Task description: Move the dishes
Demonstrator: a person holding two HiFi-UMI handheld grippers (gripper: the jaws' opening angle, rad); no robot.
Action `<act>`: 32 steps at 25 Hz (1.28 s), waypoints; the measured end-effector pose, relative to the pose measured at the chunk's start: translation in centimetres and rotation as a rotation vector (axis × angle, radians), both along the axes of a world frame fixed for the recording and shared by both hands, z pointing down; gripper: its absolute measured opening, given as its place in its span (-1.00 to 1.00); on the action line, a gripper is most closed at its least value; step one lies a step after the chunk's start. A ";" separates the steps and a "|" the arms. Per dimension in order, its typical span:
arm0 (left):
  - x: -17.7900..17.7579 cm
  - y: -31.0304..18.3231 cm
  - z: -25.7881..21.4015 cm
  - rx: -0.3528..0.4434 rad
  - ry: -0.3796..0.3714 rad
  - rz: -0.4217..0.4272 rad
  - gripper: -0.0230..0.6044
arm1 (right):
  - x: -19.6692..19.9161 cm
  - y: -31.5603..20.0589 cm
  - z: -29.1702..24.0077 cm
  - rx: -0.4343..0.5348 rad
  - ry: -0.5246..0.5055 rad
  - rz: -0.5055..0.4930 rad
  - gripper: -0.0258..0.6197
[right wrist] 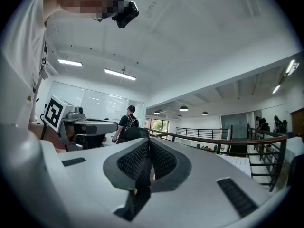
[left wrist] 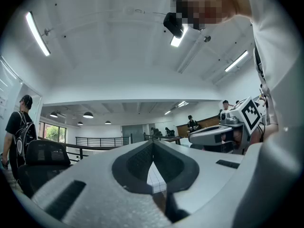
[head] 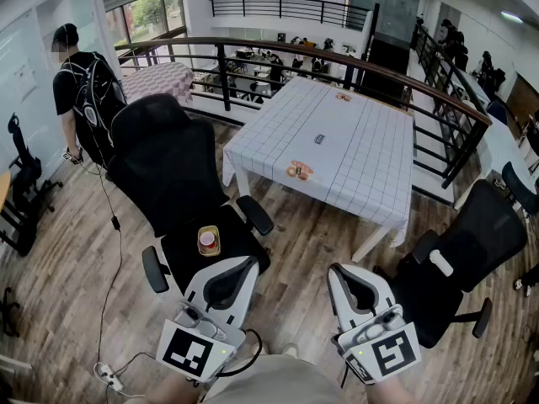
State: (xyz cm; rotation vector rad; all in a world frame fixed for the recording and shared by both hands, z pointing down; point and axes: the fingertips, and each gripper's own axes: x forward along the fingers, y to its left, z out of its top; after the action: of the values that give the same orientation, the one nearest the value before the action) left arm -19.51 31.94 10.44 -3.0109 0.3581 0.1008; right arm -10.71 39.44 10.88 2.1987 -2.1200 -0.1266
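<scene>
A small dish [head: 208, 240] with a reddish middle rests on the seat of a black office chair [head: 168, 162], just ahead of my left gripper [head: 244, 265]. More dishes [head: 299, 171] lie near the front edge of the white checked table [head: 354, 154], and another small one [head: 343, 97] lies at its far side. Low in the head view, both grippers point level and hold nothing. The left gripper [left wrist: 153, 143] has its jaws together. My right gripper [head: 339, 272] is to the right of it, its pads also meeting [right wrist: 148, 140].
A second black chair [head: 459, 255] stands at the right, close to my right gripper. A person with a backpack [head: 82, 91] stands at the far left. A dark railing [head: 396, 78] runs behind the table. A cable and power strip [head: 109, 377] lie on the wooden floor.
</scene>
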 end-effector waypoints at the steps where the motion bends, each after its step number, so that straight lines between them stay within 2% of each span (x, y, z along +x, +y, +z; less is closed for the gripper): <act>1: 0.1 0.0 0.0 0.000 -0.001 0.002 -0.88 | 0.0 0.0 0.1 -0.001 -0.003 -0.001 -0.85; 10: 1.0 0.5 0.7 -0.003 -0.021 -0.001 -0.88 | 1.1 0.5 0.7 0.017 -0.045 -0.002 -0.85; 19: 1.9 0.9 1.7 -0.017 -0.047 -0.035 -0.88 | 2.1 0.7 1.3 0.022 -0.057 -0.028 -0.84; 27: 4.1 0.7 1.7 -0.025 -0.050 -0.052 -0.88 | 4.4 0.5 1.4 0.014 -0.057 -0.027 -0.84; 32: 4.0 0.3 3.0 -0.039 -0.054 -0.056 -0.88 | 4.5 0.0 2.3 0.017 -0.072 -0.035 -0.84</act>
State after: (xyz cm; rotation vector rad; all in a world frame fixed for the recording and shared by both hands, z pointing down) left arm -15.49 32.28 13.44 -3.0324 0.4435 0.0078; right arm -6.24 39.48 13.23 2.2087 -2.2029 -0.0688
